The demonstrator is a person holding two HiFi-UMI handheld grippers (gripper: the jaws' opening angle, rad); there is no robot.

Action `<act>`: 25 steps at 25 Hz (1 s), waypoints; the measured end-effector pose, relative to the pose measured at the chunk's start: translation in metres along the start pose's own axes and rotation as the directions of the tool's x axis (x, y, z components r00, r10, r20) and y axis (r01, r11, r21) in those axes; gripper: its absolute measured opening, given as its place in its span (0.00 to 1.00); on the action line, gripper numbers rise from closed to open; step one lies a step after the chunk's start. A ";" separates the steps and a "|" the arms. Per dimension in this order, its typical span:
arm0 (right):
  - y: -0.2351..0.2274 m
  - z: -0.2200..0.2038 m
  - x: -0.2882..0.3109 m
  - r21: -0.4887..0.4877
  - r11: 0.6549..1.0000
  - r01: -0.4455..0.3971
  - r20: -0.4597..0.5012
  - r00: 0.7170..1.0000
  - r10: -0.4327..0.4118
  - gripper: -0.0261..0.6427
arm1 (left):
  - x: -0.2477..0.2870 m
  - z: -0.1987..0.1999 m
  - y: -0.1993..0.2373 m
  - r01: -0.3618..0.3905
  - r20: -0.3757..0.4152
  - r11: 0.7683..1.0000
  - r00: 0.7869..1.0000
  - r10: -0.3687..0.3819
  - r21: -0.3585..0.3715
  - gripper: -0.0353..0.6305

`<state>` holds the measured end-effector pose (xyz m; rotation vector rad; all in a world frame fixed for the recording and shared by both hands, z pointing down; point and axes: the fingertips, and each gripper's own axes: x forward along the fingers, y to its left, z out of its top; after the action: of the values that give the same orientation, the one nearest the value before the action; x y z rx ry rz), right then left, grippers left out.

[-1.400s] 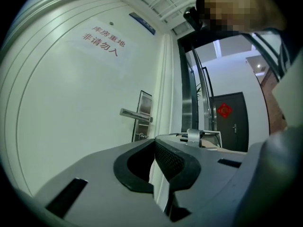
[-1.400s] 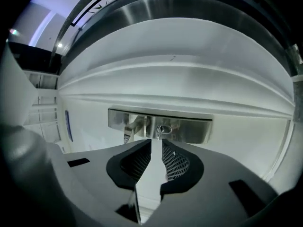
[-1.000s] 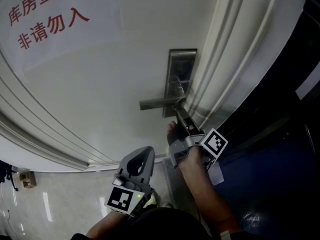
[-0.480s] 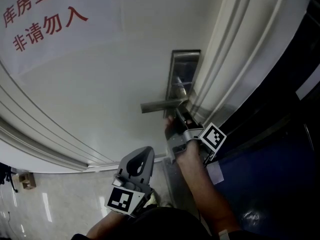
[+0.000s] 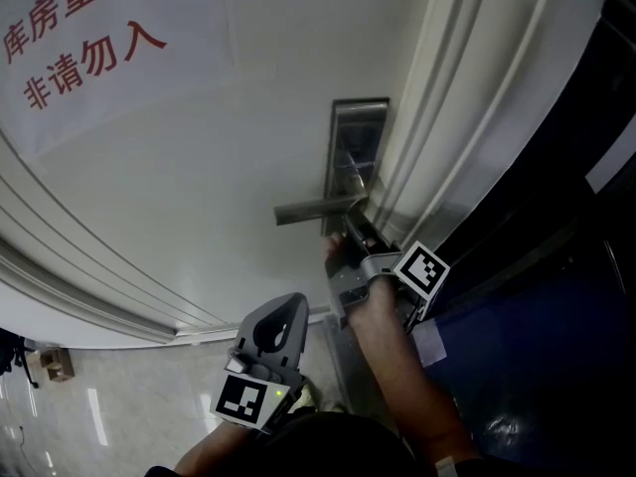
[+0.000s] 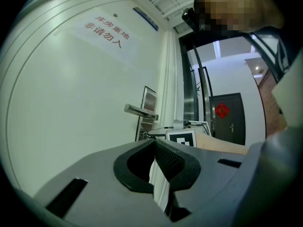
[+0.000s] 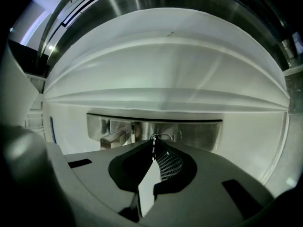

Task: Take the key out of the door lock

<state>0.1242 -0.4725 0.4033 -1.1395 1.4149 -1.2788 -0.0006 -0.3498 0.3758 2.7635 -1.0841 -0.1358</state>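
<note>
The key (image 7: 161, 137) sits in the lock on the shiny metal lock plate (image 7: 199, 131), just right of the door handle (image 7: 112, 138); only its little round metal top shows past the jaw tips. Your right gripper (image 7: 154, 143) has its jaws squeezed together on the key, with no gap at the tips; the tips are right up at the plate.

From your head, the right gripper (image 5: 360, 217) points up at the lock plate (image 5: 356, 132), just under the door handle (image 5: 313, 208); the key is too small to see there. The handle sticks out to the left, flat and level.

Your left gripper (image 5: 286, 306) is low down, well away from the lock; it touches nothing. Its jaws (image 6: 155, 143) are pressed together with nothing between them.

The plate is on a white door (image 5: 199, 167), beside the white door frame (image 5: 447, 117); a sign with red writing (image 5: 89, 48) is stuck high on the door. A pale shiny floor (image 5: 99, 405) shows below.
</note>
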 end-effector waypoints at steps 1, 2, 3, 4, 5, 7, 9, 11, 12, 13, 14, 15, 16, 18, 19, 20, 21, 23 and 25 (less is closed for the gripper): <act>0.000 0.000 -0.003 0.001 1.000 0.000 -0.001 1.000 0.000 0.07 | 0.000 0.000 -0.001 0.001 0.001 1.000 1.000 -0.001 -0.001 0.06; 0.000 0.000 -0.005 0.003 1.000 -0.001 -0.002 1.000 0.001 0.07 | 0.000 0.001 -0.001 0.002 0.002 1.000 1.000 -0.002 -0.001 0.06; 0.000 -0.001 -0.006 0.005 1.000 0.000 -0.005 1.000 0.000 0.07 | 0.000 0.001 -0.001 0.002 0.003 1.000 1.000 -0.002 -0.001 0.06; -0.001 -0.001 -0.007 0.006 1.000 0.001 -0.007 1.000 -0.001 0.07 | -0.001 0.000 -0.002 0.003 0.003 1.000 1.000 -0.003 -0.001 0.06; -0.001 -0.002 -0.008 0.008 1.000 0.003 -0.008 1.000 -0.003 0.07 | -0.001 0.000 -0.003 0.004 0.003 1.000 1.000 -0.004 -0.001 0.06; -0.001 -0.002 -0.010 0.009 1.000 0.007 -0.010 1.000 -0.007 0.07 | -0.001 0.001 -0.006 0.008 0.004 1.000 1.000 -0.008 0.000 0.06; -0.001 -0.003 -0.014 0.008 1.000 0.009 -0.011 1.000 -0.009 0.07 | -0.002 0.001 -0.008 0.009 0.006 1.000 1.000 -0.009 -0.001 0.06; -0.001 -0.003 -0.018 0.009 1.000 0.009 -0.014 1.000 -0.009 0.07 | -0.002 0.001 -0.010 0.008 0.005 1.000 1.000 -0.008 -0.001 0.06; -0.002 -0.003 -0.020 0.009 1.000 0.009 -0.016 1.000 -0.009 0.07 | -0.003 0.001 -0.011 0.008 0.004 1.000 1.000 -0.008 -0.001 0.06; -0.002 -0.003 -0.022 0.008 1.000 0.008 -0.018 1.000 -0.008 0.07 | -0.003 0.001 -0.012 0.008 0.004 1.000 1.000 -0.008 -0.001 0.06; -0.003 -0.003 -0.025 0.007 1.000 0.008 -0.021 1.000 -0.008 0.07 | -0.003 0.001 -0.013 0.008 0.005 1.000 1.000 -0.008 0.000 0.06; -0.003 -0.004 -0.027 0.005 1.000 0.008 -0.023 1.000 -0.008 0.07 | -0.003 0.001 -0.015 0.009 0.006 1.000 1.000 -0.009 0.001 0.06; -0.003 -0.004 -0.030 0.005 1.000 0.008 -0.025 1.000 -0.008 0.07 | -0.004 0.001 -0.017 0.009 0.006 1.000 1.000 -0.009 0.002 0.06; -0.003 -0.003 -0.037 0.003 1.000 0.007 -0.029 1.000 -0.007 0.07 | -0.005 0.001 -0.022 0.011 0.007 1.000 1.000 -0.011 0.006 0.06; -0.003 -0.003 -0.041 0.002 1.000 0.005 -0.033 0.999 -0.005 0.07 | -0.005 0.002 -0.024 0.012 0.007 1.000 1.000 -0.012 0.007 0.06; -0.003 -0.004 -0.045 0.000 1.000 0.002 -0.037 0.999 -0.002 0.07 | -0.006 0.002 -0.027 0.013 0.008 1.000 1.000 -0.013 0.009 0.06; -0.002 -0.005 -0.050 -0.001 1.000 -0.002 -0.043 0.999 0.002 0.07 | -0.006 0.002 -0.030 0.013 0.009 1.000 1.000 -0.013 0.011 0.06; -0.001 -0.007 -0.060 -0.001 1.000 -0.011 -0.058 0.998 0.011 0.07 | -0.008 0.003 -0.036 0.012 0.009 1.000 1.000 -0.012 0.015 0.06; 0.001 -0.011 -0.072 0.002 1.000 -0.018 -0.073 0.997 0.018 0.07 | -0.011 0.003 -0.042 0.009 0.007 1.000 1.000 -0.009 0.017 0.06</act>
<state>0.1265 -0.3997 0.4059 -1.0862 1.4745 -1.3204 0.0185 -0.3125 0.3648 2.7850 -1.0803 -0.1390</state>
